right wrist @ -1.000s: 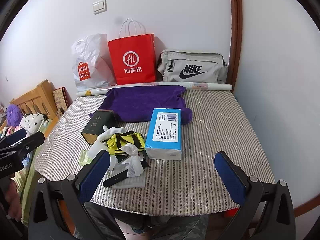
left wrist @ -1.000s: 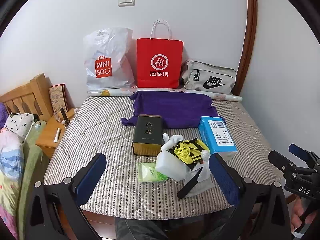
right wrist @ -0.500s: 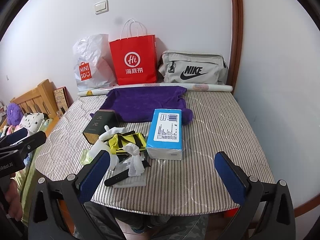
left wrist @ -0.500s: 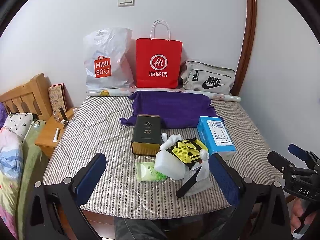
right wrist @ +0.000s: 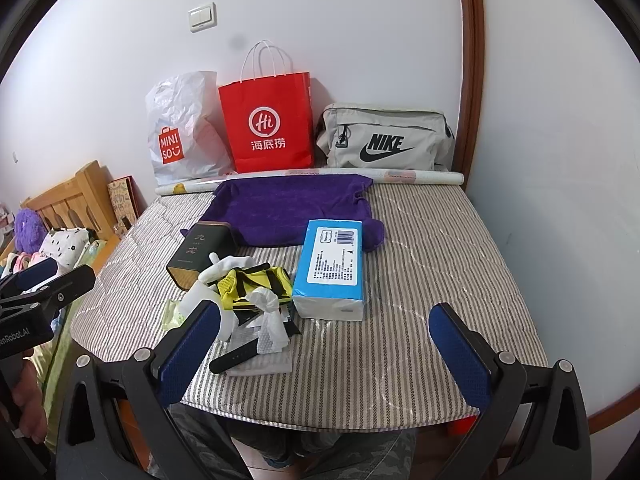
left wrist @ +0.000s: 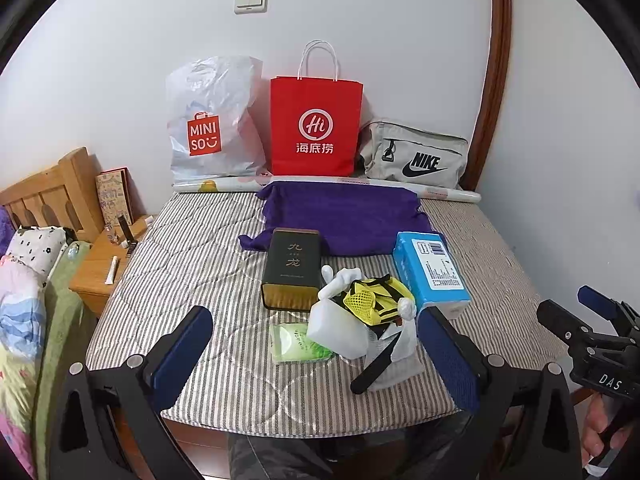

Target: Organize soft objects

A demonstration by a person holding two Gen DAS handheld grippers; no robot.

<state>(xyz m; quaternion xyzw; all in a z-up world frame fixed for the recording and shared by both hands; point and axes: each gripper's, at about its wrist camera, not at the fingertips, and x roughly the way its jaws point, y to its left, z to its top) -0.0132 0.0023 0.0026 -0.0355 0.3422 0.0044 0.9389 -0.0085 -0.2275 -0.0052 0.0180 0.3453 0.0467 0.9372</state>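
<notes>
A purple towel (left wrist: 344, 216) (right wrist: 292, 208) lies spread at the back of the striped mattress (left wrist: 192, 264). In front of it sit a dark tin (left wrist: 292, 268), a blue tissue pack (left wrist: 430, 272) (right wrist: 334, 264), a yellow mesh pouch (left wrist: 374, 300) (right wrist: 256, 286), white soft items (left wrist: 340, 328), a green wipes pack (left wrist: 298, 344) and a black strap (right wrist: 240, 356). My left gripper (left wrist: 316, 360) is open, held low before the pile. My right gripper (right wrist: 324, 354) is open too, near the mattress's front edge, with nothing between its fingers.
Against the wall stand a white MINISO bag (left wrist: 212, 128), a red paper bag (left wrist: 316, 124) and a grey Nike bag (left wrist: 416, 156), with a paper roll (left wrist: 440, 192) in front. A wooden nightstand (left wrist: 104, 264) and bedding are at the left. A white wall runs along the right.
Both grippers have drifted very slightly; the scene sits almost the same. Nothing has been picked up or moved.
</notes>
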